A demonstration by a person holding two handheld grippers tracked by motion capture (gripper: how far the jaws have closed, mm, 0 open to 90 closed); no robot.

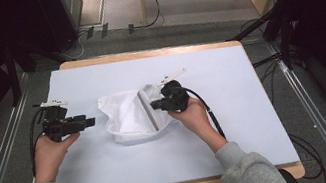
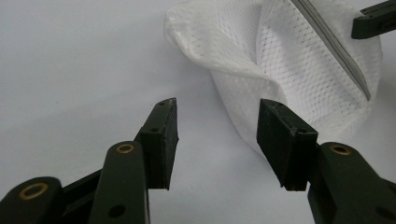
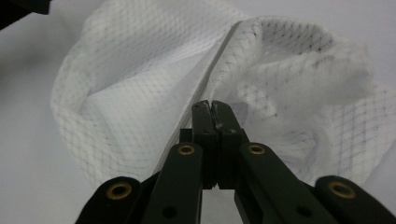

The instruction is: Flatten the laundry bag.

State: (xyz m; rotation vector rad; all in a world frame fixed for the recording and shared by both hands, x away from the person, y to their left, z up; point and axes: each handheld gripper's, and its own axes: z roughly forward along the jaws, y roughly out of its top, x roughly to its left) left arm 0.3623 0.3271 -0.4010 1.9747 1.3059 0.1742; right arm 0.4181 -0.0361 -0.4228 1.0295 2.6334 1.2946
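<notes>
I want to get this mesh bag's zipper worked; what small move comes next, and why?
Probably bring the left gripper forward to pinch the near edge of the white mesh bag. Its fingers stand open just short of the mesh, while the right gripper is already shut at the grey zipper, so the bag needs bracing.

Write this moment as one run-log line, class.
left gripper: open, beside mesh bag | right gripper: shut at bag's zipper | bag: flat on white table
</notes>
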